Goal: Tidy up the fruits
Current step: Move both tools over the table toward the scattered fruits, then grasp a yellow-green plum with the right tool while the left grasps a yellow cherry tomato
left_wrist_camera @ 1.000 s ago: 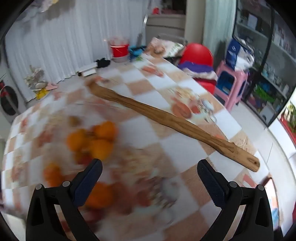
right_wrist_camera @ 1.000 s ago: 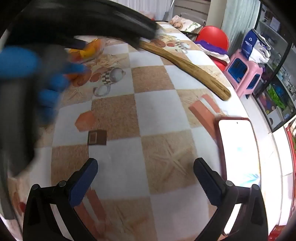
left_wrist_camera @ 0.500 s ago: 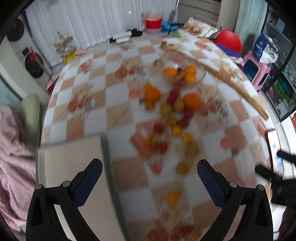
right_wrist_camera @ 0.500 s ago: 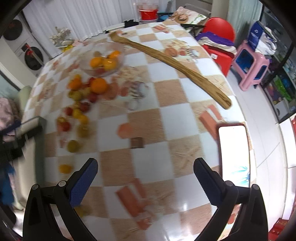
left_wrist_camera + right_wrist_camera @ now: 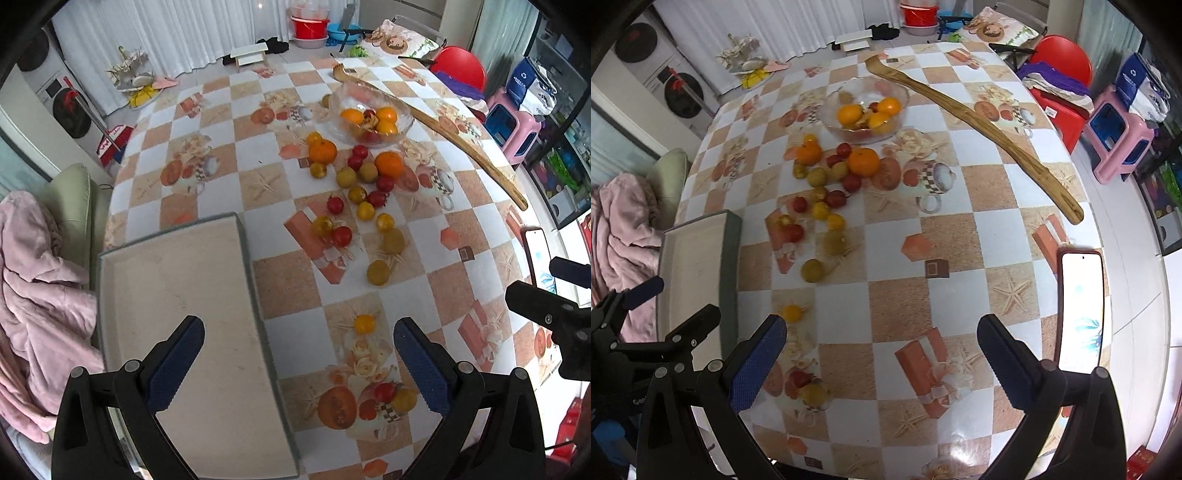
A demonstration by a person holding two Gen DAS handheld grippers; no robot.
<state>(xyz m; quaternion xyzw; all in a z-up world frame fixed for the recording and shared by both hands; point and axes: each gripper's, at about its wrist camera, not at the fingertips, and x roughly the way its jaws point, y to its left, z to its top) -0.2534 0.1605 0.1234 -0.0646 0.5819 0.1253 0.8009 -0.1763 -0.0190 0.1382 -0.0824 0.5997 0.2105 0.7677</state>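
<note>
Several small red, yellow and orange fruits (image 5: pixel 364 192) lie scattered on the checked table, also in the right wrist view (image 5: pixel 827 184). A glass bowl (image 5: pixel 370 113) (image 5: pixel 865 109) at the far side holds oranges and small fruits. An empty shallow tray (image 5: pixel 184 314) (image 5: pixel 698 266) lies at the near left. My left gripper (image 5: pixel 299 358) is open and empty, above the tray's right edge. My right gripper (image 5: pixel 882 354) is open and empty over the near table. One yellow fruit (image 5: pixel 365 323) (image 5: pixel 792 312) lies closest to both.
A long wooden back scratcher (image 5: pixel 443 136) (image 5: pixel 979 118) lies across the far right. A phone (image 5: pixel 1080 310) lies at the right edge. A pink blanket (image 5: pixel 33 295) on a green seat is left of the table. A red chair (image 5: pixel 1060 70) and pink stool (image 5: pixel 1119 144) stand right.
Both grippers pulled back and up from the table; the left swung left from over the bowl to above the tray. Both stayed open and empty.
</note>
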